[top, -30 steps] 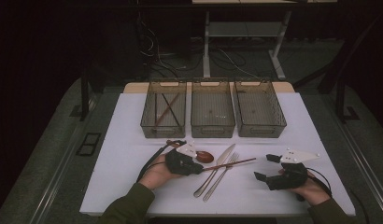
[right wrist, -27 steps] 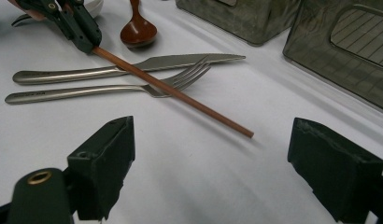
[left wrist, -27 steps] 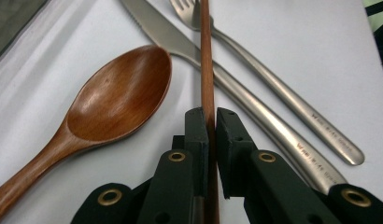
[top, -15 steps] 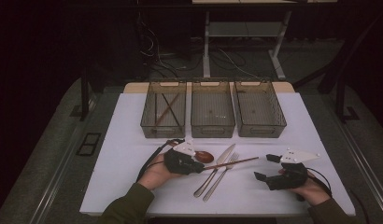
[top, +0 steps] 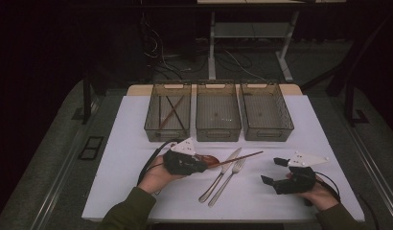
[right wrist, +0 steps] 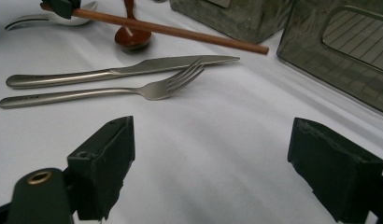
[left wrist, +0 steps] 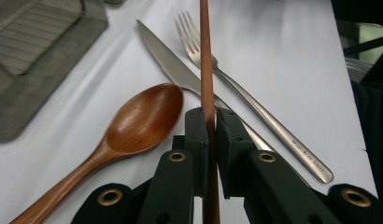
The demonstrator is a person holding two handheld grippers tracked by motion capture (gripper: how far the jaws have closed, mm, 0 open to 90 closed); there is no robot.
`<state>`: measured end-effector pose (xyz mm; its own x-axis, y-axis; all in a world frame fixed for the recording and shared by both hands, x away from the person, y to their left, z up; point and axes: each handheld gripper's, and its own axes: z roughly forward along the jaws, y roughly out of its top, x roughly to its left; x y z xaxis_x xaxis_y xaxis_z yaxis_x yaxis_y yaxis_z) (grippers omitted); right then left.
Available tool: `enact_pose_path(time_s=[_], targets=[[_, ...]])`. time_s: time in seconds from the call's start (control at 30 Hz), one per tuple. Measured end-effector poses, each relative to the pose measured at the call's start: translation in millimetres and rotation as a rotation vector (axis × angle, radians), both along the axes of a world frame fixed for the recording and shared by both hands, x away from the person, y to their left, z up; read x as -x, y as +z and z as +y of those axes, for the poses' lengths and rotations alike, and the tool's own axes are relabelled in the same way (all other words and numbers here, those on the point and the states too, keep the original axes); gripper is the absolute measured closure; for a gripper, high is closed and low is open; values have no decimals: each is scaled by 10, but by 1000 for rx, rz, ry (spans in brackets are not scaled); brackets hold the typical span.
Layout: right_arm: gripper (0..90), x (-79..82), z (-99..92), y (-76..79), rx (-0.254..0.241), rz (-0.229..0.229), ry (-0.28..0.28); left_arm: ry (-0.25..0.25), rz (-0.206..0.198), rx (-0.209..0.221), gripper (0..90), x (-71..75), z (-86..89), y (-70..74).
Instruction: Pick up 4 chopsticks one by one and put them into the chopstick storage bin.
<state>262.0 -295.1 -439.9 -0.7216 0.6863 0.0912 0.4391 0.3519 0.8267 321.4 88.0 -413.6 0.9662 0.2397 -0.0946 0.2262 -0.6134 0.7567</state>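
My L gripper (top: 197, 162) has its jaws pinched on a chopstick (top: 233, 158). In the left gripper view the stick (left wrist: 206, 56) runs straight out between the pads (left wrist: 199, 140) along the gripper's own axis, grip near one end, most of the length sticking out past the tips. In the high view that long axis lies roughly across the table, free end pointing toward my R side and a bit away from me, passing over the knife (top: 221, 175) and fork (top: 227, 182); looks lifted clear of them, not 100% sure.

Key relation imo: left bin (top: 168, 112) already holds two crossed sticks, sits beyond the L gripper, away from me, so stick axis is about crosswise to the bin's long side. It'd need swinging round to lie lengthwise in. L hand far nearer that bin than R.

R gripper (top: 276, 171) jaws spread wide, nothing between, resting near table edge, well apart from cutlery. Wooden spoon (top: 209, 159) just beside the L gripper, on the table.

Surface: white tabletop (top: 137, 143), 3 grey mesh bins in a row at back; middle (top: 218, 112) and right (top: 266, 112) look empty. Room dark, desk legs + cables behind.
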Motion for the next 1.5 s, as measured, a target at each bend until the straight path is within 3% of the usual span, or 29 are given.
enact_pose_path(time_s=[0.67,1.07,1.5], targets=[[146,-10,11,-21,13,9,4,173,-37,70,829,-126,455,230],[146,-13,7,-22,11,11,7,318,-54,76,829,-191,754,324],[146,-11,6,-21,10,11,8,450,-70,89,829,-290,925,376]])
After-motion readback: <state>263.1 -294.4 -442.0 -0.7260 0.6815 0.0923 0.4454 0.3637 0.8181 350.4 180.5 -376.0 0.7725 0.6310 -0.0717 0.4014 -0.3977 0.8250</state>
